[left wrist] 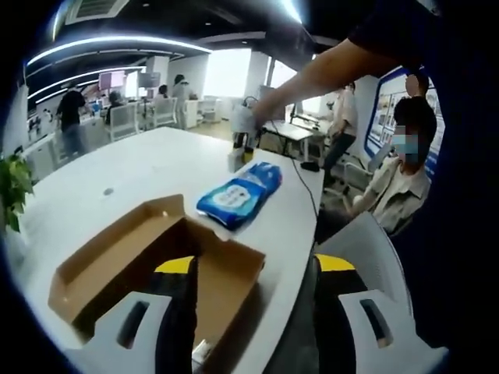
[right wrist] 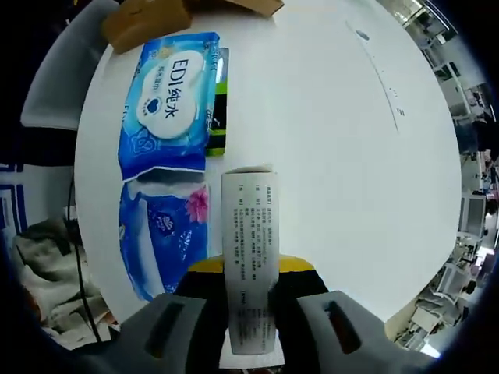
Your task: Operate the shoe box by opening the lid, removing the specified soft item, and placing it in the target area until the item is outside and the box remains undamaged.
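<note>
Two grippers: right gripper (right wrist: 248, 327) clamps a white carton (right wrist: 249, 265), left gripper (left wrist: 253, 327) spread

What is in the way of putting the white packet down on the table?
Nothing visible. The right hand-held gripper holds the white packet above the white table, and the blue wipe packs lie off to one side of it.

Ahead of my left gripper (left wrist: 257, 327) I see the shoe box (left wrist: 156, 265), matt brown cardboard, on a smooth white table (left wrist: 156, 164). Between my right gripper's (right wrist: 251, 327) grey plastic jaws sits a matt printed paper carton (right wrist: 249, 265), and just beside it lie glossy blue plastic wipe packs (right wrist: 168, 109).
</note>
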